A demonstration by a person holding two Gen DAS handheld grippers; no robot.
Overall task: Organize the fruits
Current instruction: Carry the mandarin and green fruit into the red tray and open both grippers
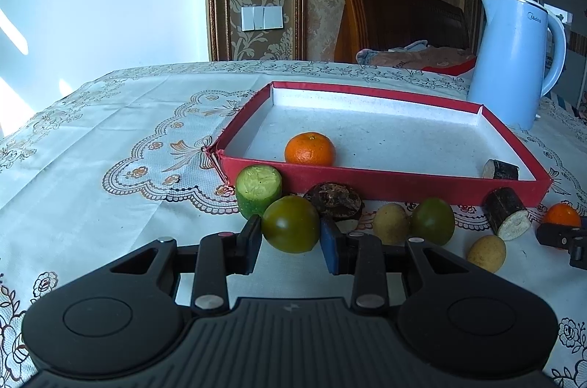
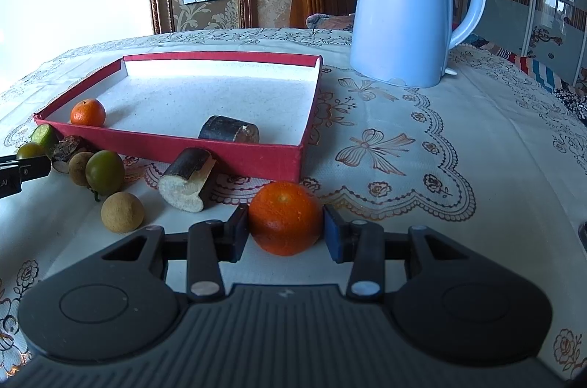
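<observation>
A red tray (image 1: 403,184) (image 2: 205,149) holds a tangerine (image 1: 310,149) (image 2: 87,112) and a dark cane piece (image 1: 500,169) (image 2: 228,131). In front of it lie a cucumber chunk (image 1: 258,186), a dark dried fruit (image 1: 334,199), a second green fruit (image 1: 432,221) (image 2: 104,172), two longans (image 1: 390,223) (image 2: 122,212) and another cane piece (image 1: 508,212) (image 2: 187,184). My left gripper (image 1: 291,243) is shut on a green fruit (image 1: 290,223). My right gripper (image 2: 286,234) is shut on a second tangerine (image 2: 285,223), resting on the cloth.
A blue electric kettle (image 1: 513,61) (image 2: 401,6) stands behind the tray's right corner. A patterned tablecloth (image 1: 128,131) covers the table. A wooden chair back (image 1: 396,14) and bedding lie beyond the far edge.
</observation>
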